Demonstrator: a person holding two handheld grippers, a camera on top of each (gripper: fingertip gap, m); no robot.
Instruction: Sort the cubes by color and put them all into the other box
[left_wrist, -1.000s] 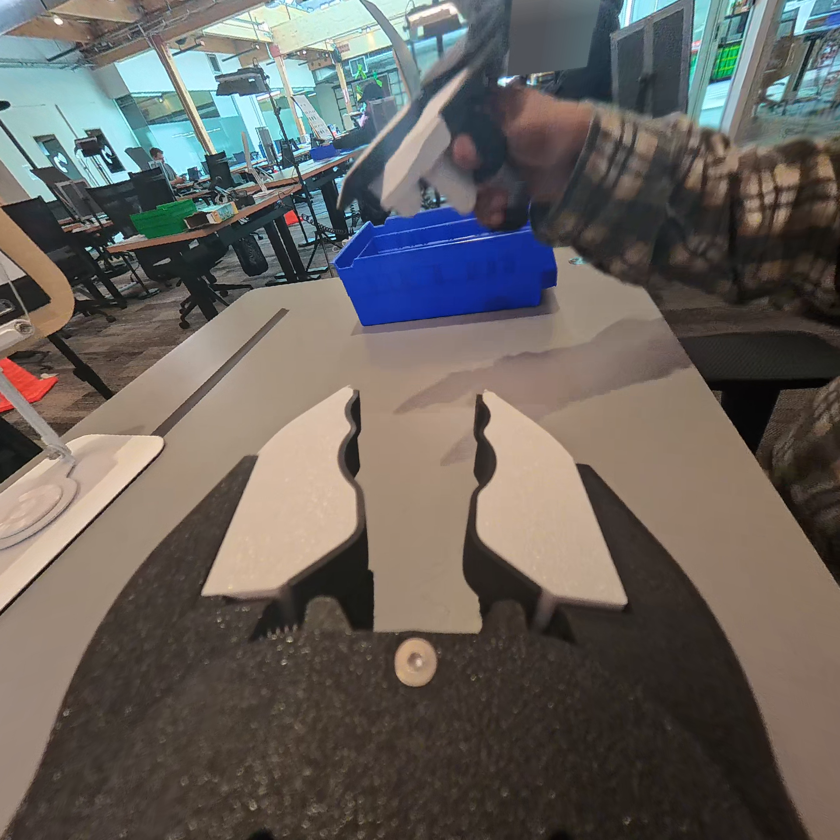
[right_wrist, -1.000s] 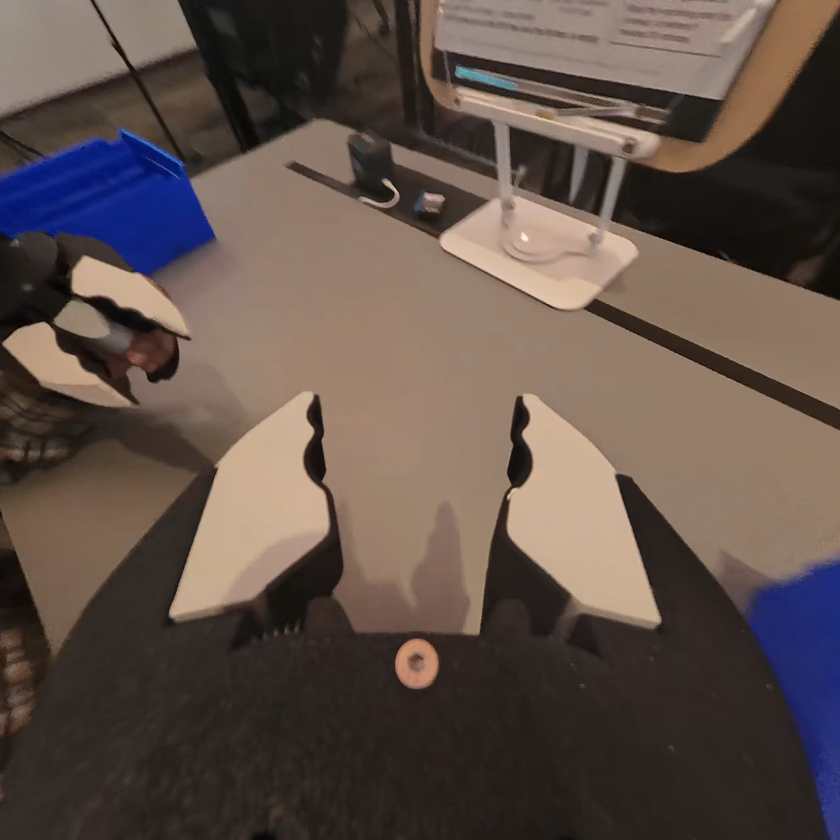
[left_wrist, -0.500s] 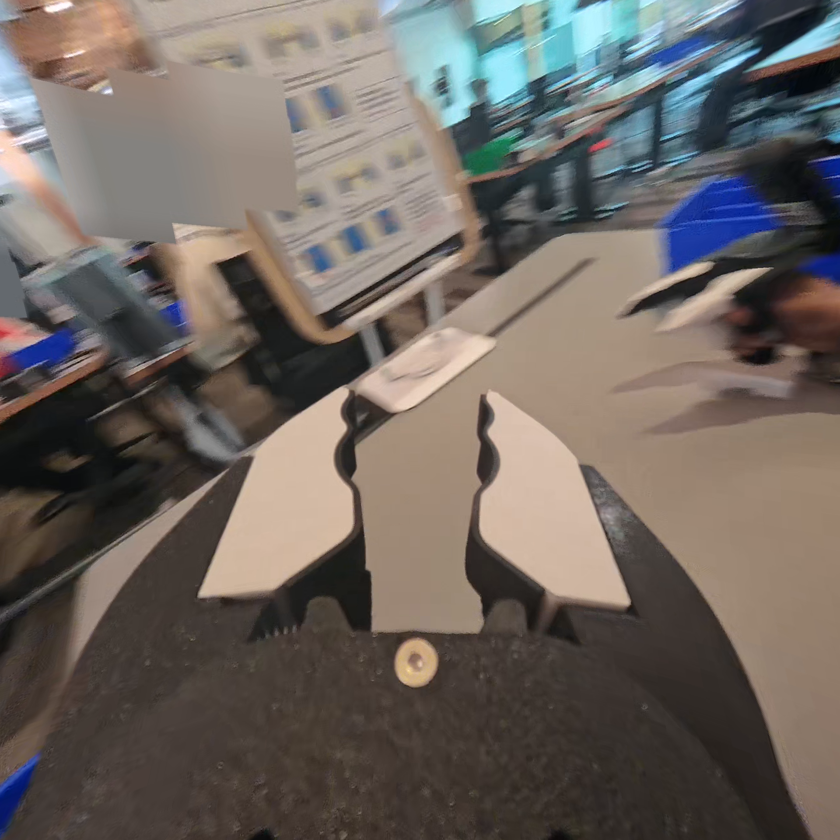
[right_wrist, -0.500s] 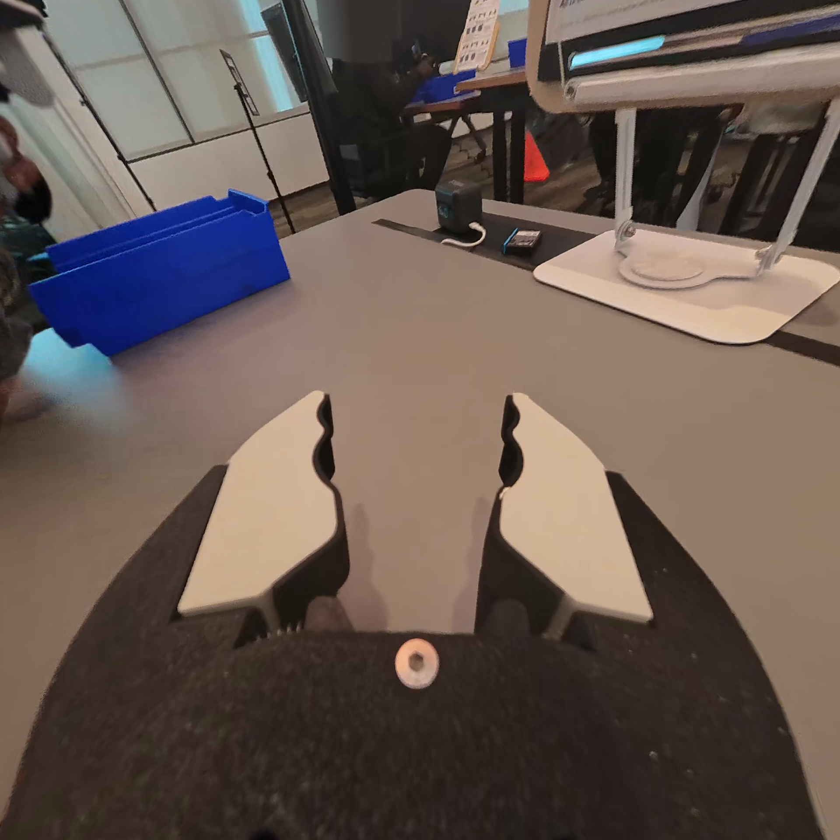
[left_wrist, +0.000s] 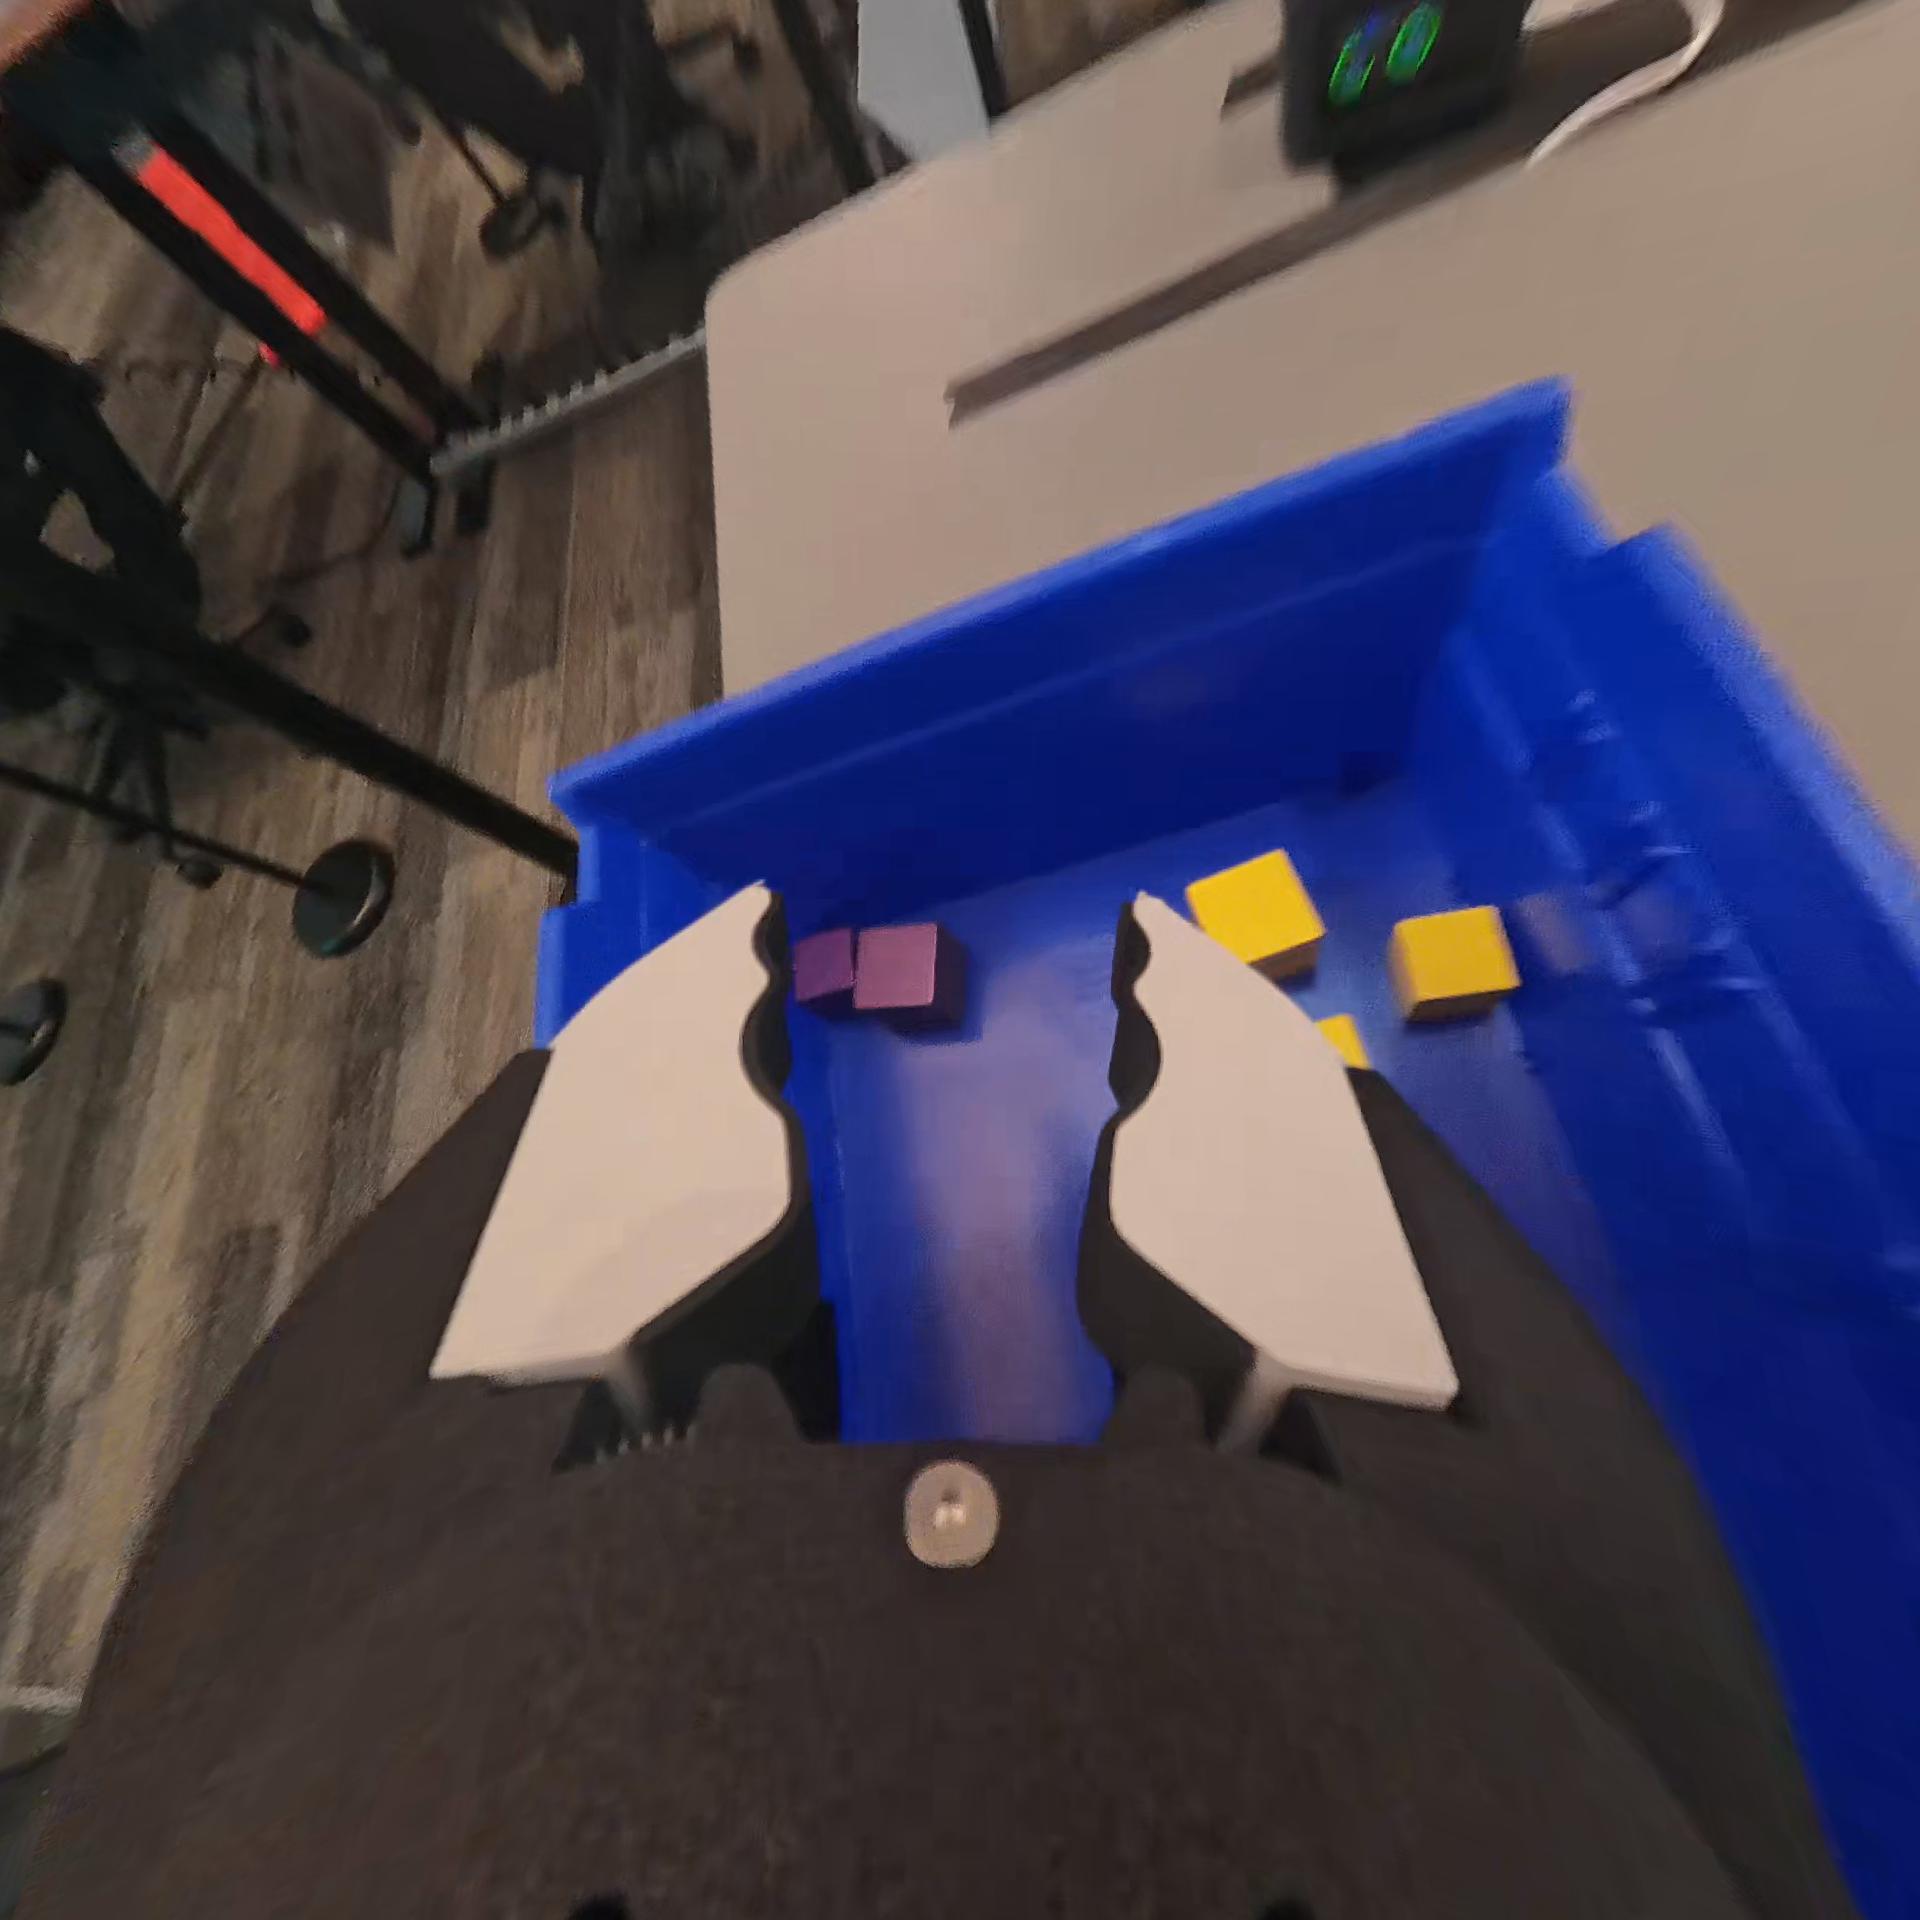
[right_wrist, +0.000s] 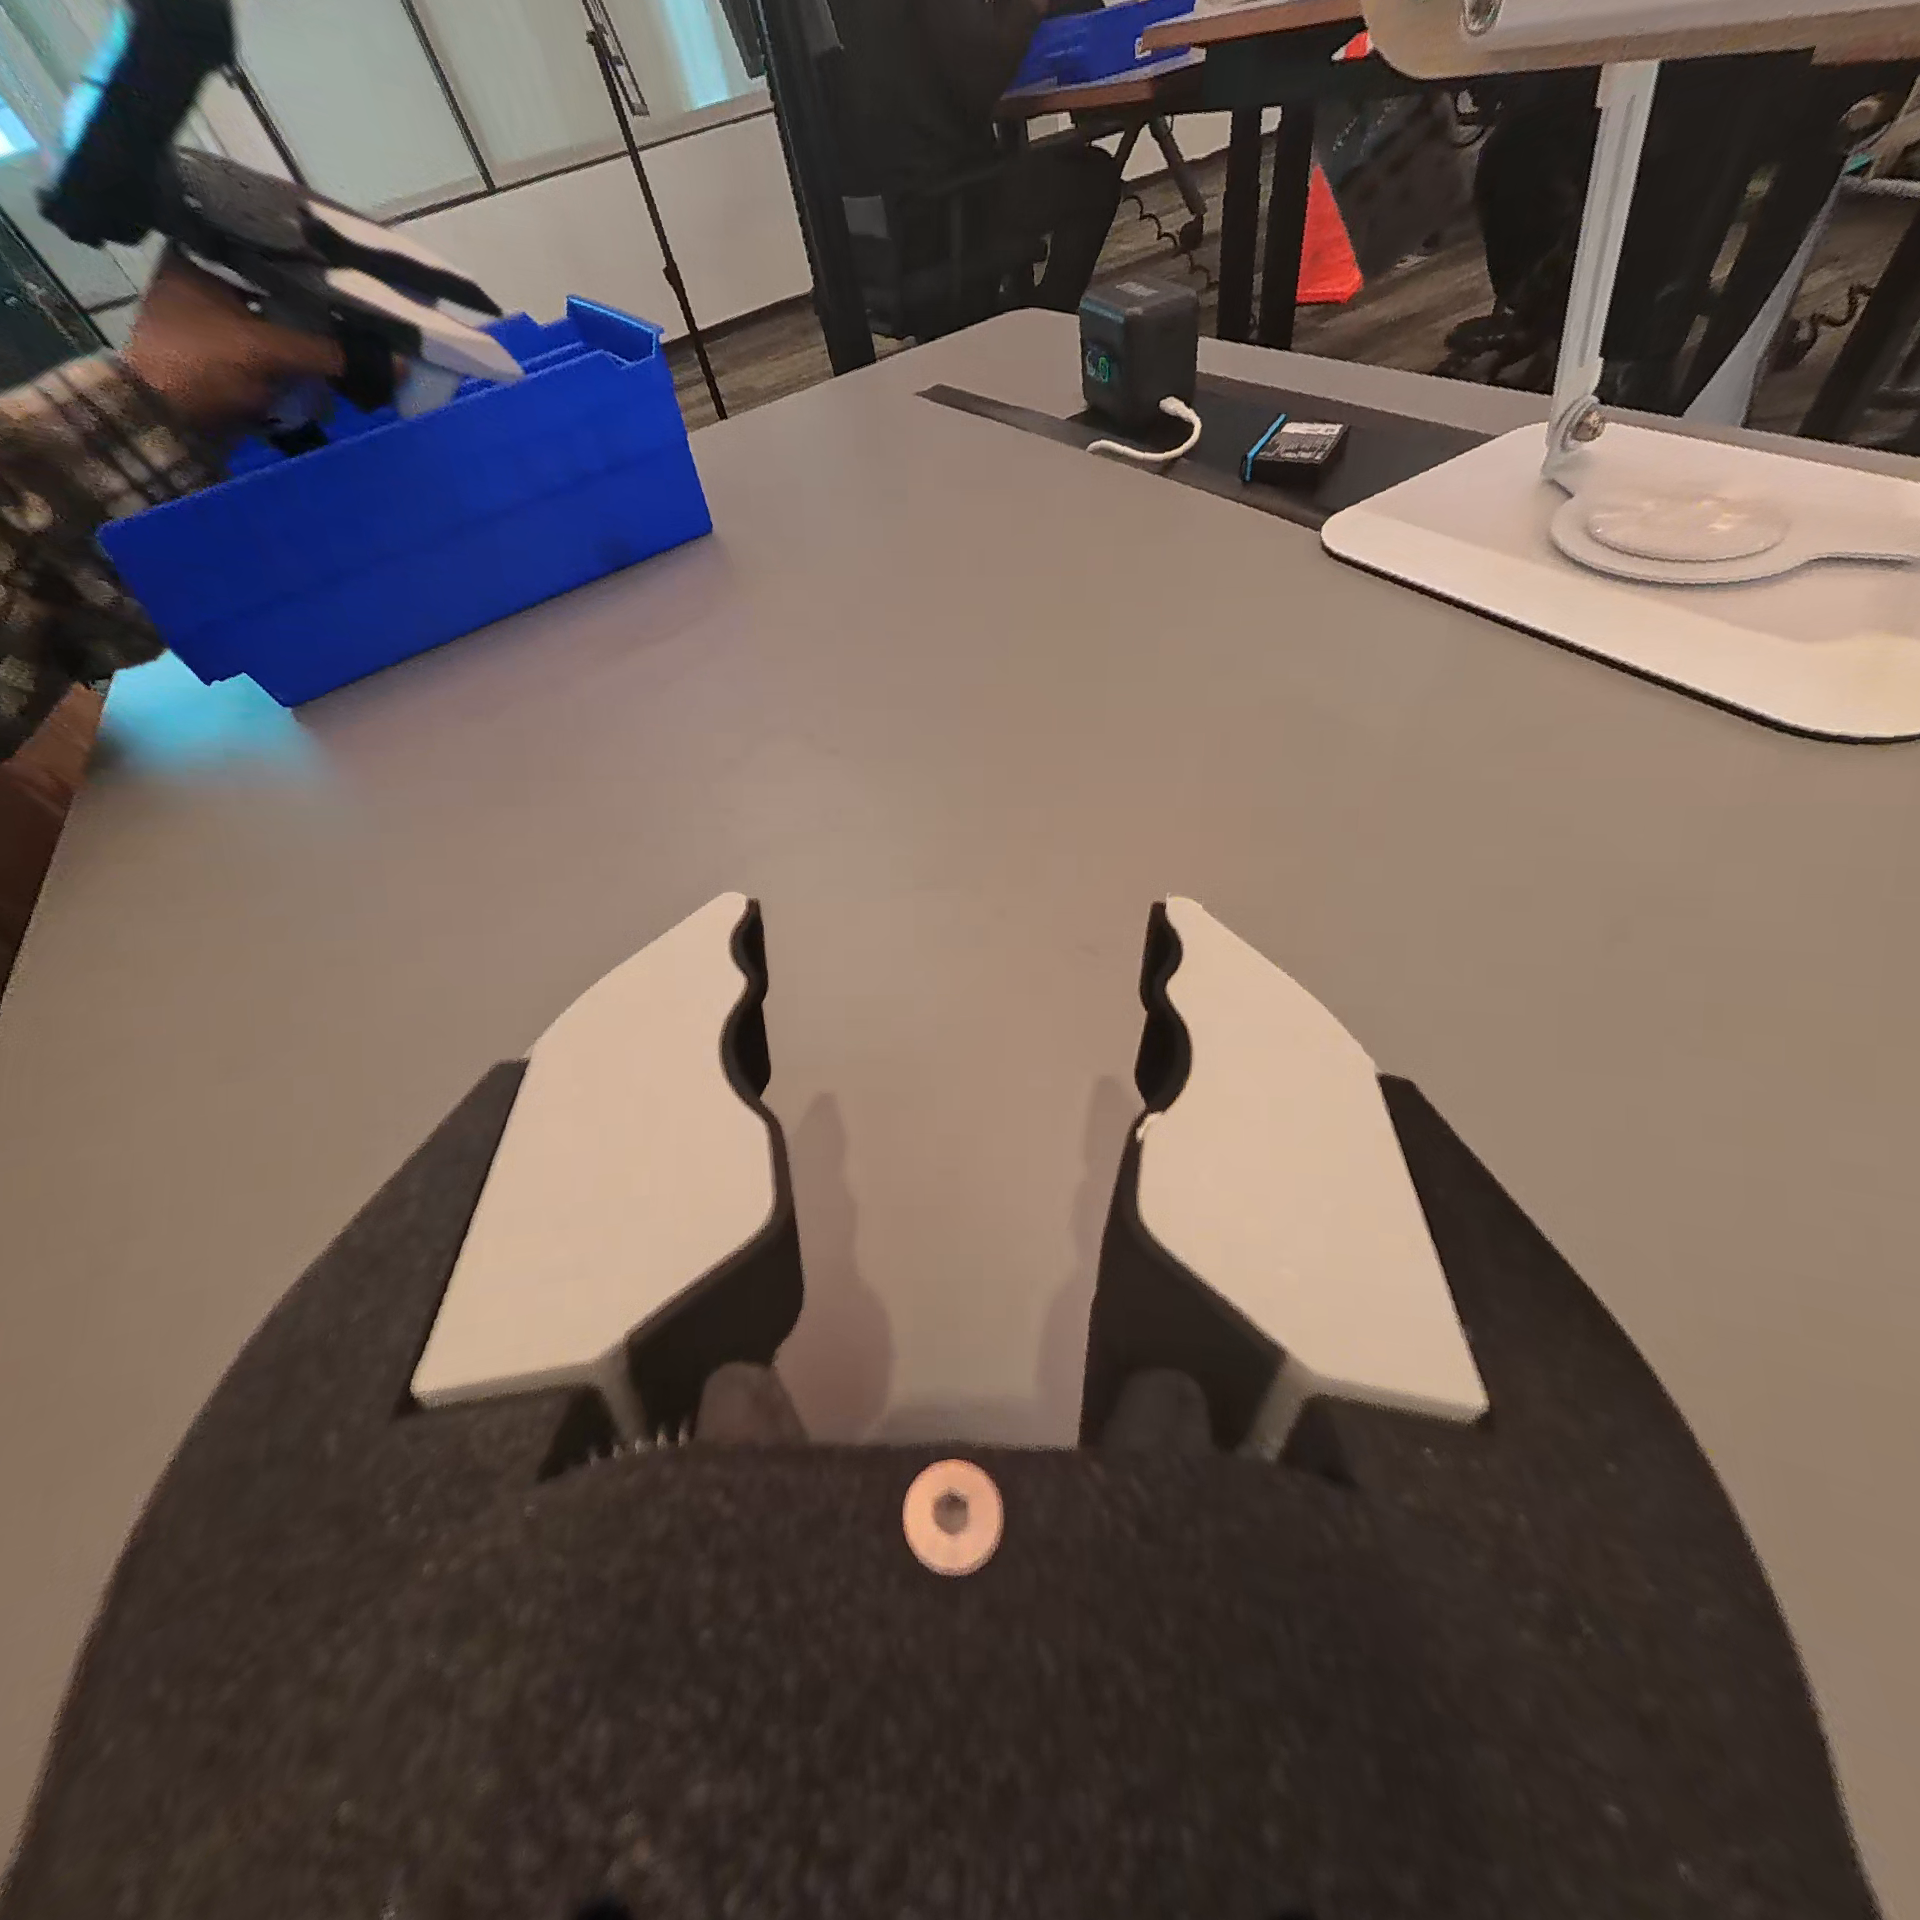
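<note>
My left gripper (left_wrist: 948, 914) is open and empty, hovering over a blue box (left_wrist: 1039, 665) at the table's corner. Inside lie two purple cubes (left_wrist: 896, 966) side by side at the left and three yellow cubes (left_wrist: 1252, 914) at the right, one partly hidden by my right finger. In the right wrist view the same blue box (right_wrist: 416, 530) stands at the far left with the left gripper (right_wrist: 416, 312) above it. My right gripper (right_wrist: 951, 914) is open and empty over bare grey table (right_wrist: 987, 727).
A white stand base (right_wrist: 1662, 561) sits at the right. A small black device (right_wrist: 1138, 348) with a white cable and a dark flat pack (right_wrist: 1299, 447) lie on a black strip at the back. The floor (left_wrist: 260, 1091) drops off left of the box.
My left gripper swung from facing across the table to looking down into the blue box with the cubes. My right gripper turned to face across the table and stays open.
</note>
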